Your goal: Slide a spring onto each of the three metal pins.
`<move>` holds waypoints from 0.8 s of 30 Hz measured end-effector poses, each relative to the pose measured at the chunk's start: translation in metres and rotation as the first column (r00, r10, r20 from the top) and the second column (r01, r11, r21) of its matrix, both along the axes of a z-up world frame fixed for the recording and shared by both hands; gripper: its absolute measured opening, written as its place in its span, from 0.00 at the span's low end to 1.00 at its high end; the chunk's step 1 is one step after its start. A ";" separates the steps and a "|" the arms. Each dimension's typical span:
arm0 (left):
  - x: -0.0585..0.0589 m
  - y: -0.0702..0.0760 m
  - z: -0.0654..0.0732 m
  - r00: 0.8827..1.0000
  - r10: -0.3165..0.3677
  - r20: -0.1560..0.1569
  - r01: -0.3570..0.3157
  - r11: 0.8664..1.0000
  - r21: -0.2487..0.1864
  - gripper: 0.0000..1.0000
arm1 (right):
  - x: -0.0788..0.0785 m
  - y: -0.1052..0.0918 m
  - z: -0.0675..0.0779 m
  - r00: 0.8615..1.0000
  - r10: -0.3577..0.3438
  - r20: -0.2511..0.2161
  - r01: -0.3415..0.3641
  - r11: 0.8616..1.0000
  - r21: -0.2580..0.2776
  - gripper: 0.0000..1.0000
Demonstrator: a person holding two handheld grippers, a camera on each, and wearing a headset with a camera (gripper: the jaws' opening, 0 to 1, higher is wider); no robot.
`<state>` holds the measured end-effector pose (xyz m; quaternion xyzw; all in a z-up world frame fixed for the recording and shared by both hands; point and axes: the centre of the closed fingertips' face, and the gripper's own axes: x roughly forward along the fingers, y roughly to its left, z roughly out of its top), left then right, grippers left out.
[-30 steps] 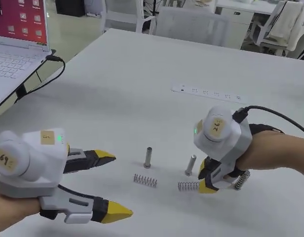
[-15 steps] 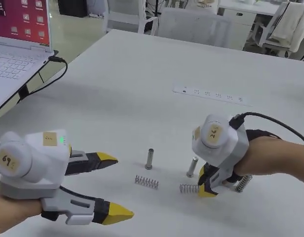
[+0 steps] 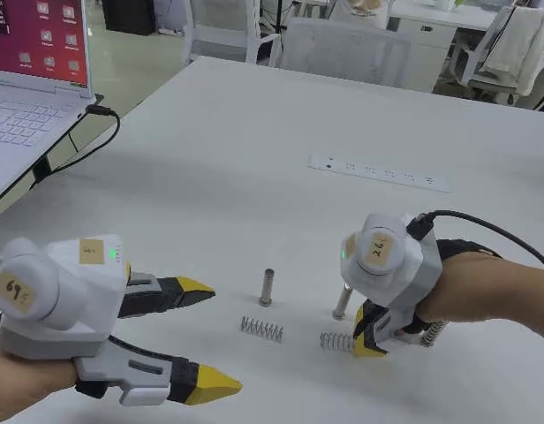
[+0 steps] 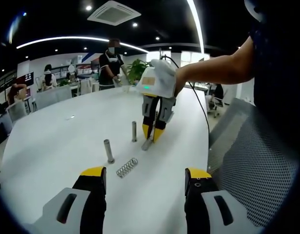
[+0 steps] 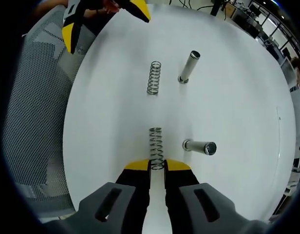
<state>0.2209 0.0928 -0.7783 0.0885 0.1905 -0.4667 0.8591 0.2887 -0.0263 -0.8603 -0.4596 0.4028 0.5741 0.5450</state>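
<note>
In the lower right of the head view the right tongs (image 3: 366, 343) pinch one end of a spring (image 3: 336, 340) lying on the white worktop (image 3: 254, 159), just beside a metal pin (image 3: 343, 301). At lower left the left tongs (image 3: 217, 336) gape, holding nothing. A second spring (image 3: 260, 329) lies just below the other upright pin (image 3: 268, 288) at centre.

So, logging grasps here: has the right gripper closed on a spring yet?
Shut on it: the right gripper tips pinch the near end of the spring, which lies flat.
</note>
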 end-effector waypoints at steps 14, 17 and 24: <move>0.001 -0.006 -0.001 0.999 -0.032 -0.006 0.031 0.999 -0.013 0.56 | -0.013 0.000 0.014 1.000 -0.013 0.000 0.013 1.000 0.027 0.08; 0.000 -0.007 -0.003 0.999 -0.041 -0.012 0.041 0.999 -0.012 0.55 | -0.017 0.001 0.018 1.000 -0.012 0.001 0.012 0.999 0.038 0.08; 0.000 -0.011 0.000 0.998 -0.063 -0.012 0.063 0.998 -0.010 0.54 | -0.027 0.008 0.032 1.000 0.001 0.002 -0.001 0.997 0.075 0.08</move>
